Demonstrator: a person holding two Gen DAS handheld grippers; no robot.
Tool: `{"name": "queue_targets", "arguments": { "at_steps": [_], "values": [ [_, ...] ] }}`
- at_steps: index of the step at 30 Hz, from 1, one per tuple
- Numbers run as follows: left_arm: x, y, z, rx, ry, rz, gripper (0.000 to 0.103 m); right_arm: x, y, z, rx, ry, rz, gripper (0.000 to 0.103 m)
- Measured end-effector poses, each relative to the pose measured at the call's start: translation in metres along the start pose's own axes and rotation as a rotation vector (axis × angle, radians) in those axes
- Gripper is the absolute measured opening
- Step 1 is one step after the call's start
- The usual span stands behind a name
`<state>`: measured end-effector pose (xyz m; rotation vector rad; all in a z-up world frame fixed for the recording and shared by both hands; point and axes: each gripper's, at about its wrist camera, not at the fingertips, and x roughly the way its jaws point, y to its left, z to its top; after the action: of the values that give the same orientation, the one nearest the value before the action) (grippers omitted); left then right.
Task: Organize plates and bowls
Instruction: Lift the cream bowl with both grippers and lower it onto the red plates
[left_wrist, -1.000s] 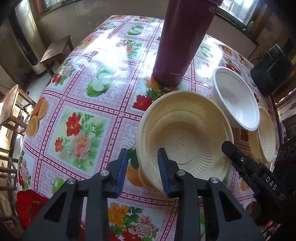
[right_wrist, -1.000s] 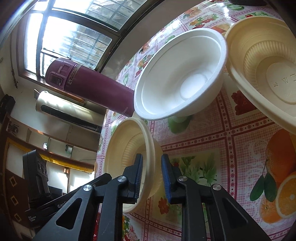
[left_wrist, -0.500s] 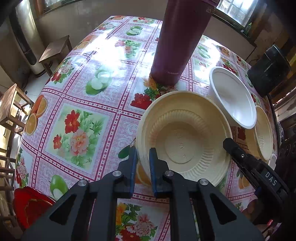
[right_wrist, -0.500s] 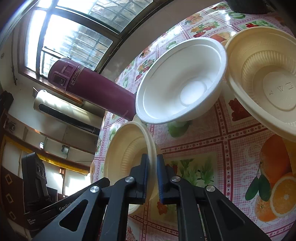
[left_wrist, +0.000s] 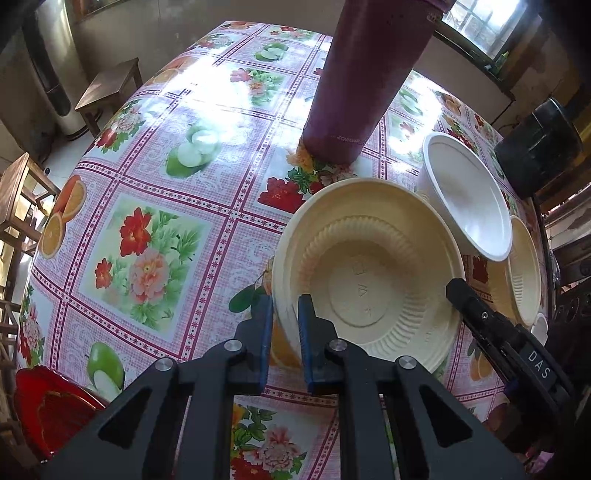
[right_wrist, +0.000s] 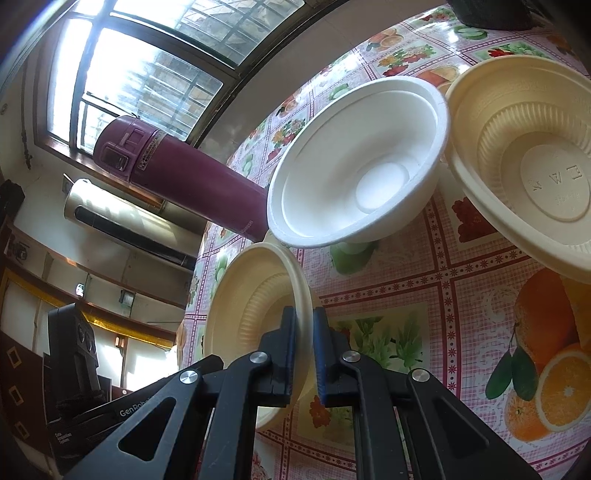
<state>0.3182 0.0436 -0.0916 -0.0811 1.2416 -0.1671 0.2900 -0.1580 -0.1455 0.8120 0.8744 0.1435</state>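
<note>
Left wrist view: the left gripper (left_wrist: 285, 325) is clamped on the near rim of the big cream bowl (left_wrist: 369, 273), sitting on the floral tablecloth (left_wrist: 155, 206) just in front of the maroon thermos (left_wrist: 362, 81), probably so it can be lifted for stacking. Right wrist view: the right gripper (right_wrist: 303, 332) is pinching the rim of the smaller cream bowl (right_wrist: 255, 306), with the white foam bowl (right_wrist: 354, 162) just behind it, so I'd guess both creams get nested.

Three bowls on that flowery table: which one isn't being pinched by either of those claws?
The white bowl, standing free between the two cream bowls. Each cream one, large and small, has a gripper clamped on its rim.
</note>
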Motion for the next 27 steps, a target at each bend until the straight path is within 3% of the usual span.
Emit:
{"name": "queue_targets", "arguments": {
  "at_steps": [8, 14, 27],
  "values": [
    [-0.004, 0.0, -0.004, 0.006, -0.019, 0.002, 0.011, 0.0, 0.002, 0.0, -0.003, 0.002, 0.009, 0.009],
    [-0.029, 0.01, -0.012, 0.015, -0.062, 0.006, 0.012, -0.008, 0.019, -0.003, -0.037, -0.004, 0.046, 0.009],
    [-0.1, 0.075, -0.058, -0.027, -0.175, 0.07, 0.013, -0.014, 0.093, -0.045, -0.186, 0.063, 0.18, 0.01]
  ]
}}
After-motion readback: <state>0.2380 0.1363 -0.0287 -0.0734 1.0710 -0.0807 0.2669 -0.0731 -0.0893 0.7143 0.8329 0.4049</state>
